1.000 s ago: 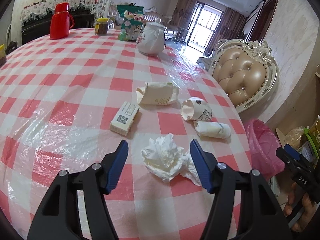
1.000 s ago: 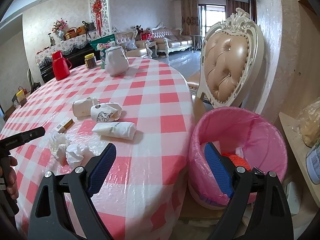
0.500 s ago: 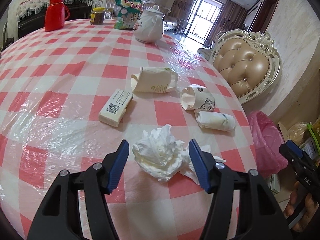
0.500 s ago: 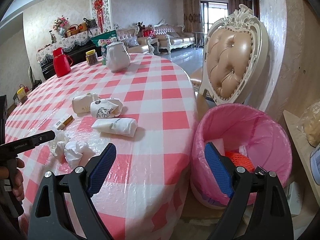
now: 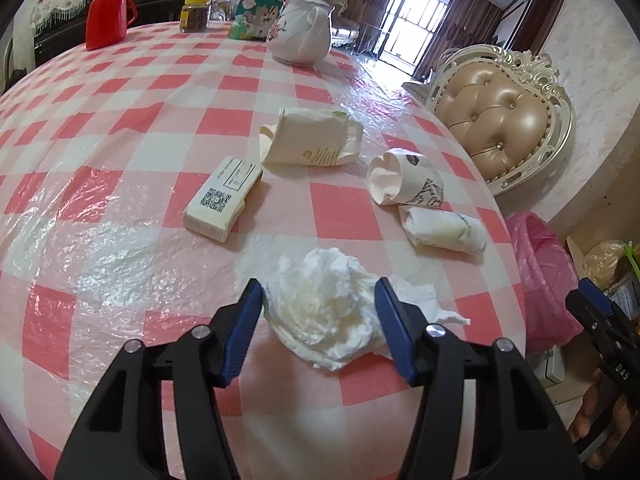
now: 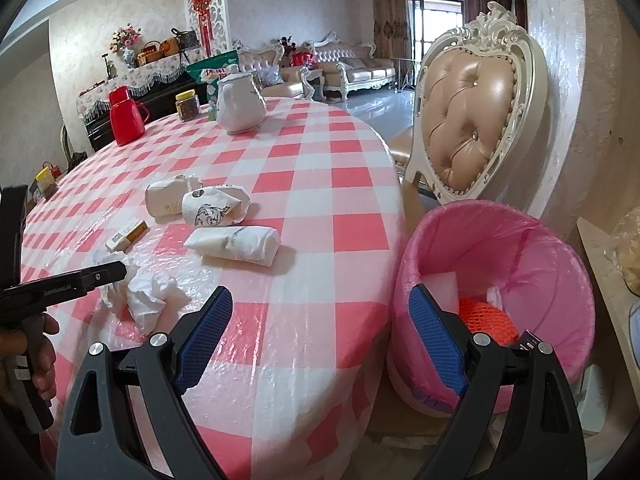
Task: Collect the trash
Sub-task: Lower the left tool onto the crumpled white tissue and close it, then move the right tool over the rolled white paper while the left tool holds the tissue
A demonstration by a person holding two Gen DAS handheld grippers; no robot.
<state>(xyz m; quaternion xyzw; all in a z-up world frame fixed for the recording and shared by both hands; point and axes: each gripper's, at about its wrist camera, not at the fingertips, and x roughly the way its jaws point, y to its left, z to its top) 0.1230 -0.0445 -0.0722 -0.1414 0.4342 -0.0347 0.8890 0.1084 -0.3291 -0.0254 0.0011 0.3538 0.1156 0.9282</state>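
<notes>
the crumpled tissue (image 5: 324,312) lies on the table (image 5: 120,160) at 6 o'clock, a shapeless wad stretching toward 4 o'clock. left gripper (image 5: 319,300) jaws, just closing, bracket it, apparently not yet squeezing. right gripper (image 6: 320,316) gapes wide, empty, beside the pink bin (image 6: 500,240).

You're in a home's living-dining room: checked-cloth counter (image 6: 320,168), ornate chair (image 6: 472,120), sofas (image 6: 352,68) at twelve o'clock.

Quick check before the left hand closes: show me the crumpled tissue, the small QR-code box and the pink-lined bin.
crumpled tissue (image 5: 320,312), left wrist view, middle of the wad between the fingers.
QR-code box (image 5: 224,198), left wrist view, top face.
pink-lined bin (image 6: 500,236), right wrist view, inner back wall of the liner.
</notes>
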